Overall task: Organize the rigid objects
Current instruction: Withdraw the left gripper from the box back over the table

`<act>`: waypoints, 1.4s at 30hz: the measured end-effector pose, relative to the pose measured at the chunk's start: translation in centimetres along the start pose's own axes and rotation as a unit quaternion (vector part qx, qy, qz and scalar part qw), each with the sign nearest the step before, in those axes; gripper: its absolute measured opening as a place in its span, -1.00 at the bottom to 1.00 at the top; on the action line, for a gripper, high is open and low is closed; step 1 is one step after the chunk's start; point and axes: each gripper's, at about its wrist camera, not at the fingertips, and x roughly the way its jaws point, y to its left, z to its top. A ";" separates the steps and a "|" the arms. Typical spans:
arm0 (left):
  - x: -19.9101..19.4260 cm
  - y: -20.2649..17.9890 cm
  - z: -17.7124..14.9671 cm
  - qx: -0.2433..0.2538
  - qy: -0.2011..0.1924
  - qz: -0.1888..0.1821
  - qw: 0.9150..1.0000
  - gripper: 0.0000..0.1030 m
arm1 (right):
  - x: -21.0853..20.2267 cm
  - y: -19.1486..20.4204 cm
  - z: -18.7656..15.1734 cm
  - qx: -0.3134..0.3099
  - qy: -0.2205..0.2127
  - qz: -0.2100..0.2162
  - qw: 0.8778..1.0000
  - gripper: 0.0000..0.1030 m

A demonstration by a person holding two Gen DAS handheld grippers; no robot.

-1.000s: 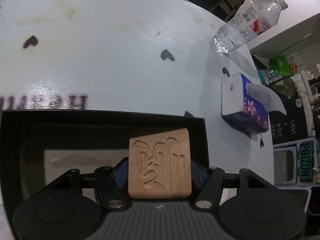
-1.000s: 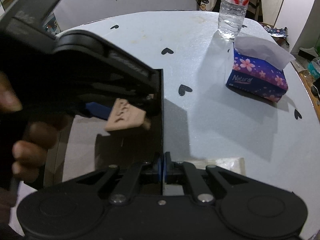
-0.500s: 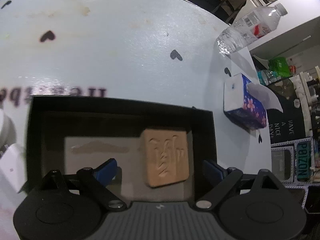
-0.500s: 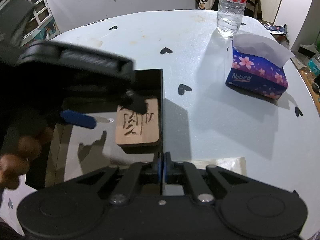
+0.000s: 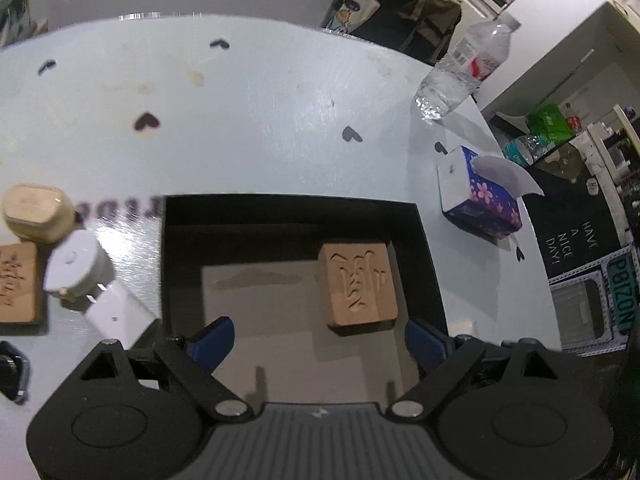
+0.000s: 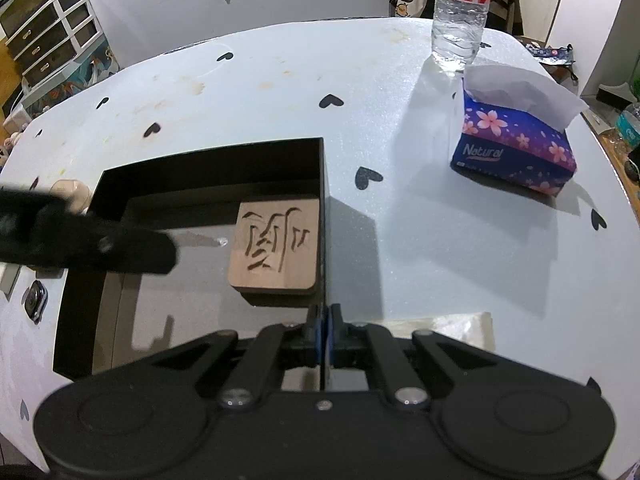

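Between the spread fingers of the left gripper [image 5: 318, 338], which have just been opening, nothing is held; the carved wooden block [image 5: 359, 283] lies flat in the black box [image 5: 288, 210], against its right wall. It looks stiff, light and grippable across its flat sides. The right gripper [image 6: 323, 328] pinches the box wall. Beyond, the white bench [image 5: 260, 120] carries a tissue box [image 6: 516, 148] and water bottle [image 6: 460, 12].

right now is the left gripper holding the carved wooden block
No, the left gripper is open and the carved wooden block lies free in the black box.

Second wooden tile [image 5: 16, 282] cut by left edge; left tongs [image 6: 84, 240] blurred.
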 end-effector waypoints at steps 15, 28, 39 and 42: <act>-4.1 1.3 -3.2 0.056 -0.066 0.034 0.996 0.92 | -0.1 0.0 -0.2 0.007 -0.004 0.000 1.000 -0.93; -5.6 2.5 -5.3 0.111 -0.127 0.065 0.983 1.00 | -0.2 0.0 -0.4 0.022 -0.010 -0.006 1.000 -0.92; -5.7 7.9 -7.5 0.079 -0.153 0.116 0.978 1.00 | -0.1 0.2 -0.1 0.008 -0.005 -0.011 1.000 -0.94; -5.8 10.2 -7.8 0.046 -0.160 0.140 0.976 1.00 | -0.1 0.2 -0.1 0.010 -0.004 -0.011 1.000 -0.93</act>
